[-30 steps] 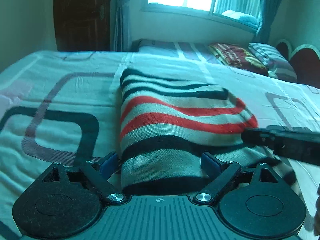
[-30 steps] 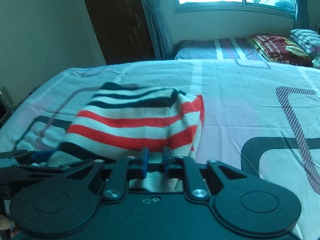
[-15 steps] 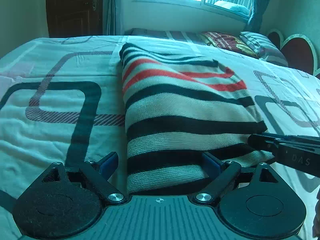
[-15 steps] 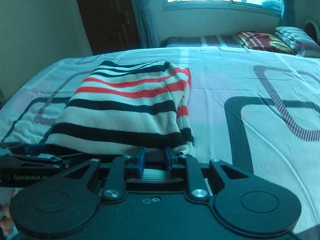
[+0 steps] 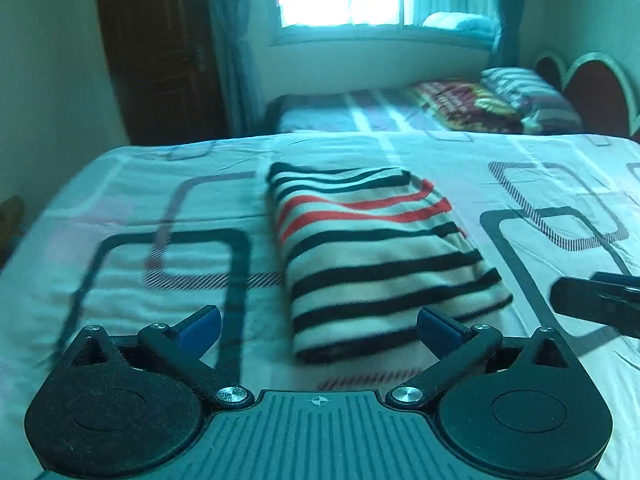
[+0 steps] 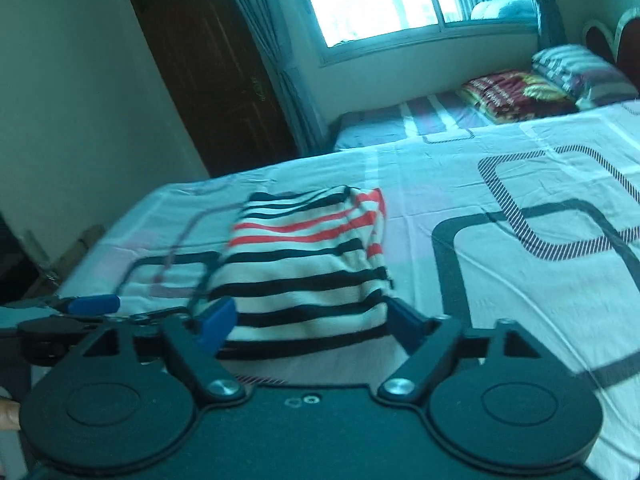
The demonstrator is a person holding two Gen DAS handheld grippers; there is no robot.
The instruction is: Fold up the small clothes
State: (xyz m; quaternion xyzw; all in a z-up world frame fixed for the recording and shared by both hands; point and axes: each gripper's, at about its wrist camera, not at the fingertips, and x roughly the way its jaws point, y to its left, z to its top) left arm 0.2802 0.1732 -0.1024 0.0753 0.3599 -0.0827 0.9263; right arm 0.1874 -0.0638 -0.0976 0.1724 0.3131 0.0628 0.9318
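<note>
Both the left hand-held gripper point(image 5: 318, 326) and the right hand-held gripper point(image 6: 310, 320) are sitting wide open, holding nothing; the folded striped sweater point(image 5: 376, 248) is lying on the bed point(image 5: 120, 280) just ahead. Snagging its near edge could undo the fold.

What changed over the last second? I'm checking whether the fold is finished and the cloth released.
The right gripper, shut on the near edge of the striped cloth a second ago, has opened and let go. Both grippers have drawn back toward the person; the left gripper stays open. The cloth, lifted and bulging before, now lies flat and folded on the bed. Its place on the bed looks unchanged.
</note>
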